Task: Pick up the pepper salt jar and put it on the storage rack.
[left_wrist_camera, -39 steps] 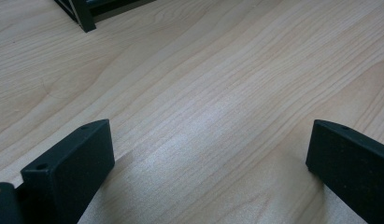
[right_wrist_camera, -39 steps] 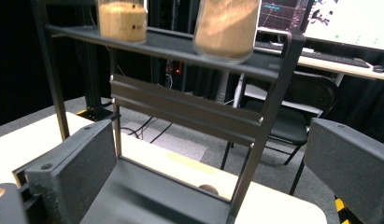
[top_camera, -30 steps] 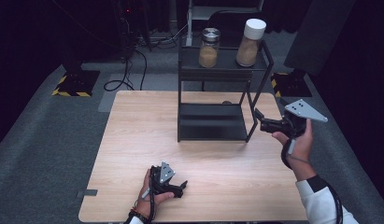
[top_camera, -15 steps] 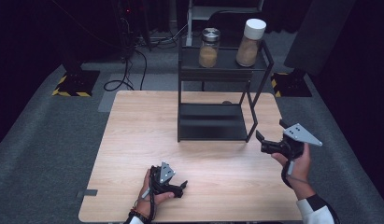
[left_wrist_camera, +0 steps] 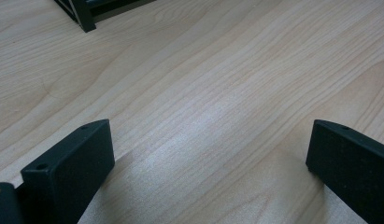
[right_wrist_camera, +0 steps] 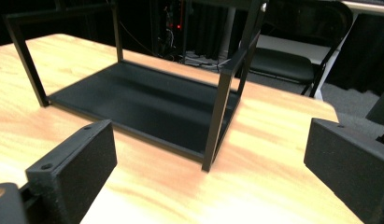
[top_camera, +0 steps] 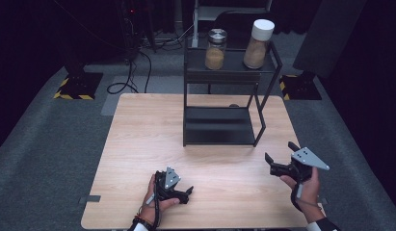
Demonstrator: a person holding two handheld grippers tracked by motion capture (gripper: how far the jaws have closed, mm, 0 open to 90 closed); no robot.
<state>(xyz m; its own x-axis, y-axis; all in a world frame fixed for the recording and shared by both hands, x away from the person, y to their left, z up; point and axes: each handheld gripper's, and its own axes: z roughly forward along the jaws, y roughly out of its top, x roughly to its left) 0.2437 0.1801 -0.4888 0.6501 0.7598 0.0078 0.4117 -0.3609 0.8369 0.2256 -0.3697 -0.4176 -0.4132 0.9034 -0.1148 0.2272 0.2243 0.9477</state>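
A black two-tier metal rack (top_camera: 224, 86) stands at the far middle of the wooden table (top_camera: 138, 144). On its top shelf are a glass jar with a metal lid (top_camera: 216, 49) and a taller jar with a white lid (top_camera: 257, 44), both holding brown grains. My left gripper (top_camera: 186, 192) rests low on the table near the front edge, open, with bare wood between its jaws (left_wrist_camera: 208, 140). My right gripper (top_camera: 278, 157) hovers at the right, open and empty, facing the rack's empty lower shelf (right_wrist_camera: 147, 102).
The rack's near right post (right_wrist_camera: 217, 121) stands just ahead of the right gripper. Cables (top_camera: 133, 72) and a yellow-black striped stand base (top_camera: 75, 86) lie on the grey floor behind the table. A chair (right_wrist_camera: 283, 60) sits beyond the far edge.
The right gripper has drawn back from the rack toward the table's front right and dropped lower. The left gripper has stayed still.
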